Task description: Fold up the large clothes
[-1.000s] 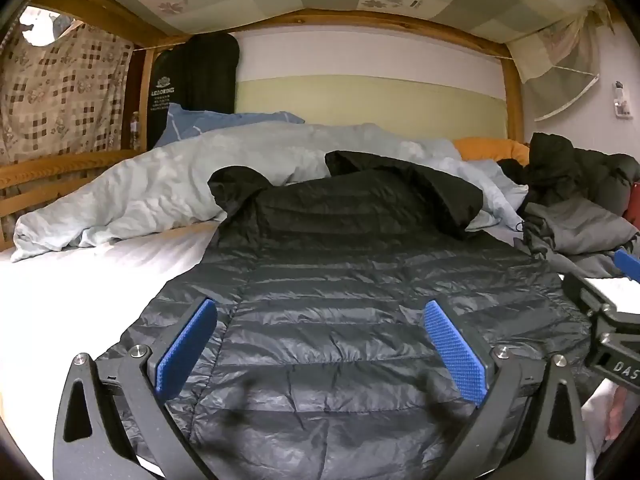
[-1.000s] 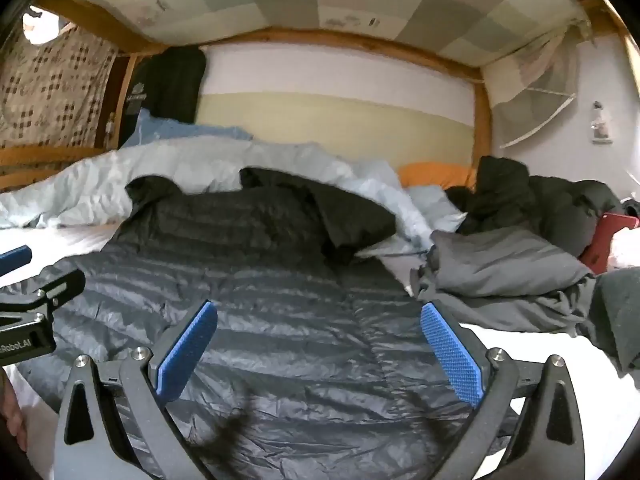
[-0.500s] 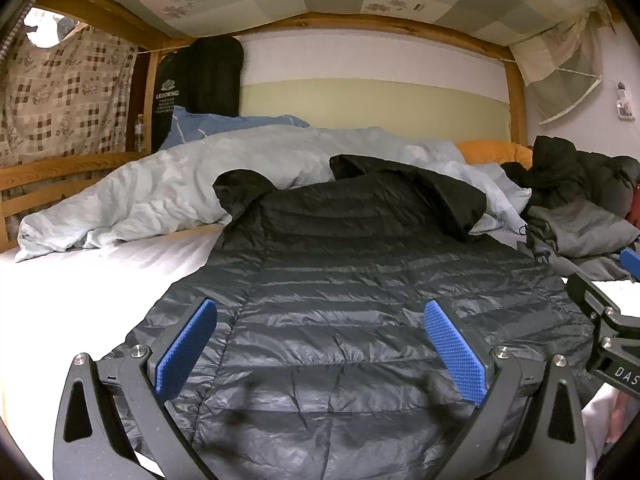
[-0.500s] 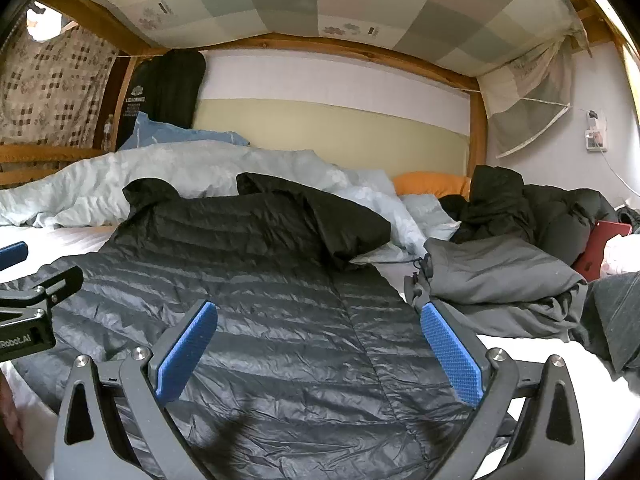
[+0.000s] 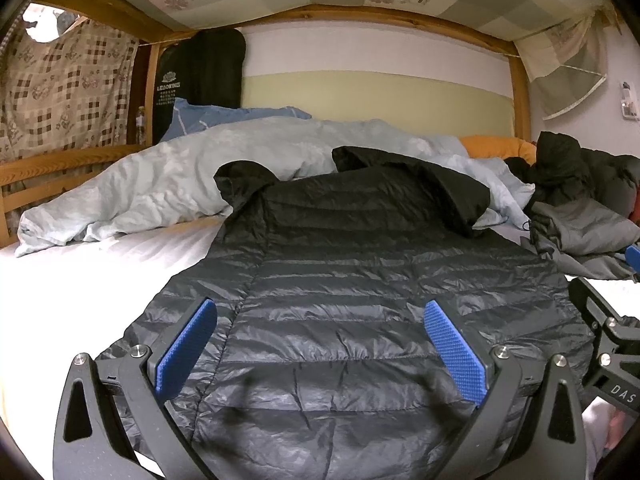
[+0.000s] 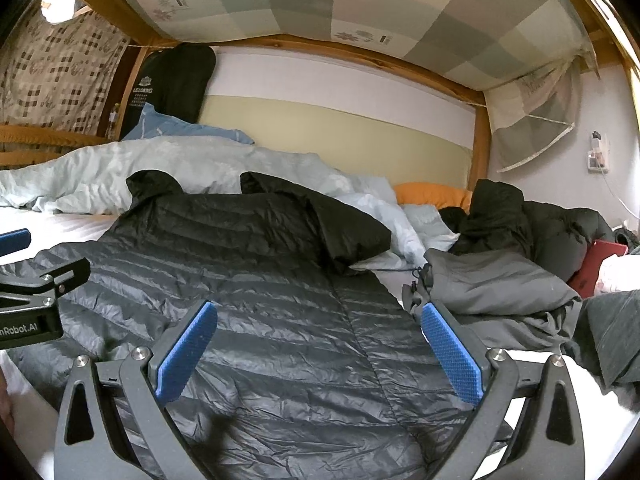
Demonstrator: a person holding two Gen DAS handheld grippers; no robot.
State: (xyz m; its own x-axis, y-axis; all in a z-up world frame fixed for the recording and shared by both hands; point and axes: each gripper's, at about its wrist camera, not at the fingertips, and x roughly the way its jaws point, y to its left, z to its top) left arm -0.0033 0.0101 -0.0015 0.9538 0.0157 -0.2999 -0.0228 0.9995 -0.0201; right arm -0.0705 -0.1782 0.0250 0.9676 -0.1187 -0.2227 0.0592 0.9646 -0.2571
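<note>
While the left gripper (image 5: pixel 320 344) is hovering with its jaws spread wide and gripping nothing, the dark quilted jacket (image 5: pixel 360 304) is lying flat on the white bed sheet (image 5: pixel 80 280), running from below the jaws to well ahead of them. The right gripper (image 6: pixel 318 344) is likewise holding its jaws wide apart and empty above the jacket's near hem, with the jacket's side edge passing just under its right blue pad (image 6: pixel 450 354). Ahead of both sets of jaws, the jacket's black hood (image 6: pixel 344 224) is resting against a pale blue duvet (image 5: pixel 192 176). To the right of the right gripper's jaws, a folded grey garment (image 6: pixel 492 284) is sitting just beside the jacket, with a black coat (image 6: pixel 520 220) heaped behind it. Each gripper is appearing at the edge of the other's view.
</note>
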